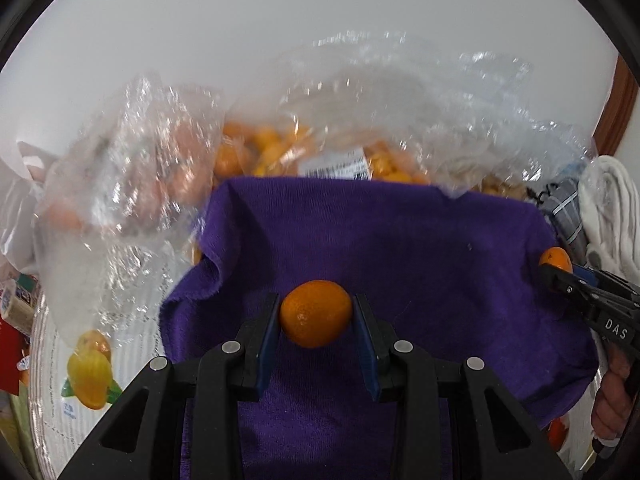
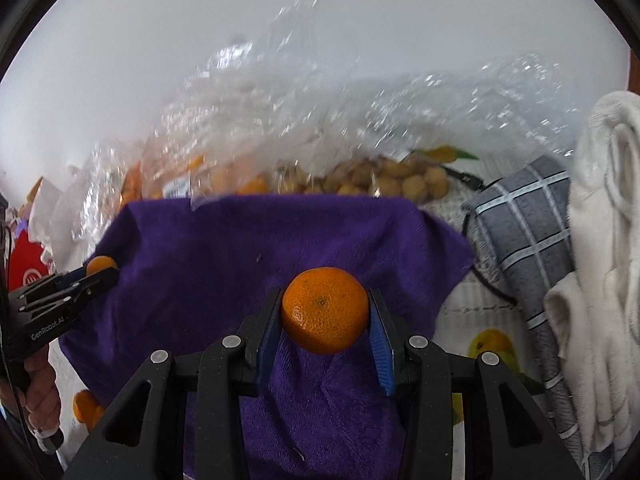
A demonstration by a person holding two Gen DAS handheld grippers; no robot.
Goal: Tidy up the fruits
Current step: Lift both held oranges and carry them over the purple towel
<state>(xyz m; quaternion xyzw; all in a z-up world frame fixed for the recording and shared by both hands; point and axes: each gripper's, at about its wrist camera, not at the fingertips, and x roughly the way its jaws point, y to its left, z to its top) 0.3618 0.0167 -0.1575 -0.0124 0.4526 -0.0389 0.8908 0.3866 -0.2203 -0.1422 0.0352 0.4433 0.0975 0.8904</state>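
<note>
My left gripper (image 1: pixel 316 314) was clamped on a small, smooth-skinned, slightly oval orange fruit (image 1: pixel 315 313), held above the purple towel (image 1: pixel 400 240). My right gripper (image 2: pixel 323 312) pinched a rounder mandarin (image 2: pixel 324 310) with pebbly, glossy peel and its dark stem dimple turned toward the camera, over the same towel. Beyond the towel's far edge lay crinkled clear plastic bags (image 1: pixel 132 168) of more orange fruit (image 1: pixel 256 148) and a bag of small tan round fruit (image 2: pixel 384 180), with a grey checked cloth (image 2: pixel 520 232) beside them.
</note>
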